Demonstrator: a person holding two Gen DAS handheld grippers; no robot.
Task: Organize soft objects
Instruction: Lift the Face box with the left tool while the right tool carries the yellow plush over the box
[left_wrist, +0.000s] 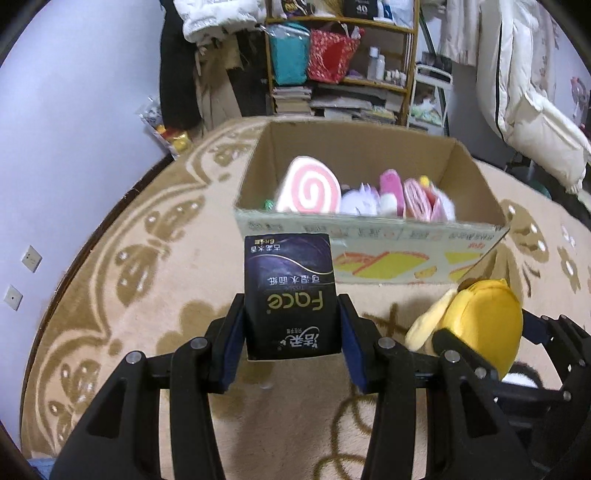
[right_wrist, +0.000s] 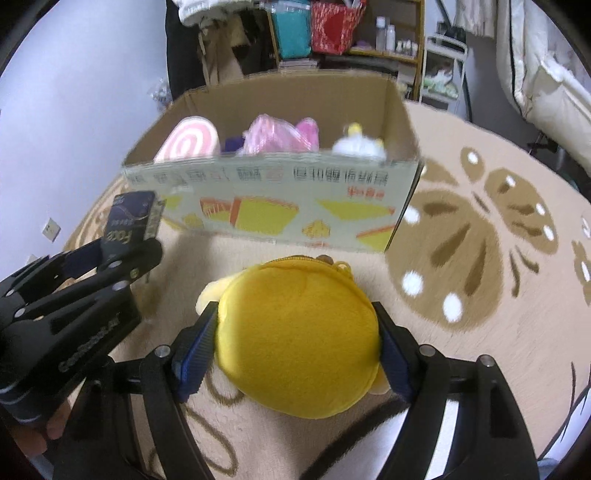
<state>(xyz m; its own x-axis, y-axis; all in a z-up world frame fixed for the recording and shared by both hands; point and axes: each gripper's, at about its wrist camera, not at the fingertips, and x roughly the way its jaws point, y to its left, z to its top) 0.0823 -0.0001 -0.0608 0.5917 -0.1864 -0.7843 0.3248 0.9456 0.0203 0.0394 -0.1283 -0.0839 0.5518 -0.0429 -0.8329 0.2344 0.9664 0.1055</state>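
Left wrist view: left gripper (left_wrist: 291, 325) clamps a dark tissue pack (left_wrist: 290, 291) above the carpet (left_wrist: 147, 295), right gripper (right_wrist: 297, 339) clamps a yellow plush (right_wrist: 299, 339), both just before the cardboard box (right_wrist: 273, 206).

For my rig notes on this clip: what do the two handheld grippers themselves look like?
Both match: the left gripper and right gripper have matte black plastic linkage arms joined by round silver pivot pins, and ribbed dark blue pads lining the fingers. White lettering runs along the left gripper's body in the right wrist view. No cables or sleeves show.
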